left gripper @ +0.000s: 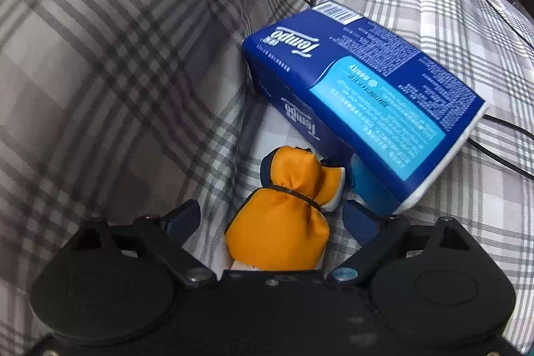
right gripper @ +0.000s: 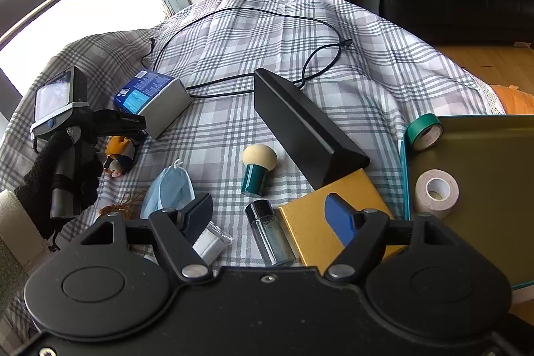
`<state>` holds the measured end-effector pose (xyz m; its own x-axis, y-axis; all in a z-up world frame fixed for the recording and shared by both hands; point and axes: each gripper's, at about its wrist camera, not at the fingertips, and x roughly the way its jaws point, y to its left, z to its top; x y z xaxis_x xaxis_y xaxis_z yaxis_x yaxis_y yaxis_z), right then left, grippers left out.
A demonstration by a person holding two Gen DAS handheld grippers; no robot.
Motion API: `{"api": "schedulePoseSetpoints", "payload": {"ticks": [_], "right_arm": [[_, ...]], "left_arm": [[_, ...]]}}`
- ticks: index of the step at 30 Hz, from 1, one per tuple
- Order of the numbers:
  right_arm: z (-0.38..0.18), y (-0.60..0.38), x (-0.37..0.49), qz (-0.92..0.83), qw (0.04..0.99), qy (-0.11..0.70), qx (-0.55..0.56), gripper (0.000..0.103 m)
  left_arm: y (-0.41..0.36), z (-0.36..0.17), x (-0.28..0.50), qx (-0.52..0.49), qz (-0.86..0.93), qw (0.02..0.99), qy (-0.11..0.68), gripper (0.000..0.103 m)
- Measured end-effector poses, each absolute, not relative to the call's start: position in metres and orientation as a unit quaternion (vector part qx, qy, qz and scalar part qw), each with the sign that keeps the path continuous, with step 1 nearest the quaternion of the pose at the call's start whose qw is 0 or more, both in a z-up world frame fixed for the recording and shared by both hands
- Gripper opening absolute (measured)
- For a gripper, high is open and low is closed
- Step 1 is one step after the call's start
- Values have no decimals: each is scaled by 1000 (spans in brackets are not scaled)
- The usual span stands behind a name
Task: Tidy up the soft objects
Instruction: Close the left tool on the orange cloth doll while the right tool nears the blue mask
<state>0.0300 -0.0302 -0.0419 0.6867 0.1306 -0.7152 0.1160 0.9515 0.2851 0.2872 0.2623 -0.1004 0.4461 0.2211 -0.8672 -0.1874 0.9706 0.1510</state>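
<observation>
Two tape rolls (right gripper: 435,193) against tray rim (right gripper: 404,175)

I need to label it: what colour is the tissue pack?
Dark blue tissue pack, lighter blue panel; left wrist view.

Left gripper (left gripper: 272,219): black body showing round discs, silver pivot screws, blue pads; right gripper (right gripper: 272,216) wearing one ribbed black pad, one blue; hand (right gripper: 63,169) wearing black glove

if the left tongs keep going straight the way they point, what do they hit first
Most likely the orange stuffed toy, which lies on the plaid cloth between the open fingers of the left tongs. The blue tissue pack sits just beyond it; depth is hard to judge in the fisheye view.
</observation>
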Motion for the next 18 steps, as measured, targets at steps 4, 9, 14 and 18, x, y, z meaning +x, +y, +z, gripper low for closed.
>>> {"api": "schedulePoseSetpoints", "payload": {"ticks": [4,9,14,18], "right_arm": [[-44,-29,31,5,904,399,154,71],[-46,-25,33,16,902,405,151,71],[-48,-14,31,33,902,411,127,70],[-50,0,28,52,901,419,99,70]], "left_arm": [[270,-105,290,-14,105,850,516,80],[266,-100,269,8,83,853,516,52],[261,-99,231,30,66,852,518,43],[267,-97,208,11,53,851,522,40]]}}
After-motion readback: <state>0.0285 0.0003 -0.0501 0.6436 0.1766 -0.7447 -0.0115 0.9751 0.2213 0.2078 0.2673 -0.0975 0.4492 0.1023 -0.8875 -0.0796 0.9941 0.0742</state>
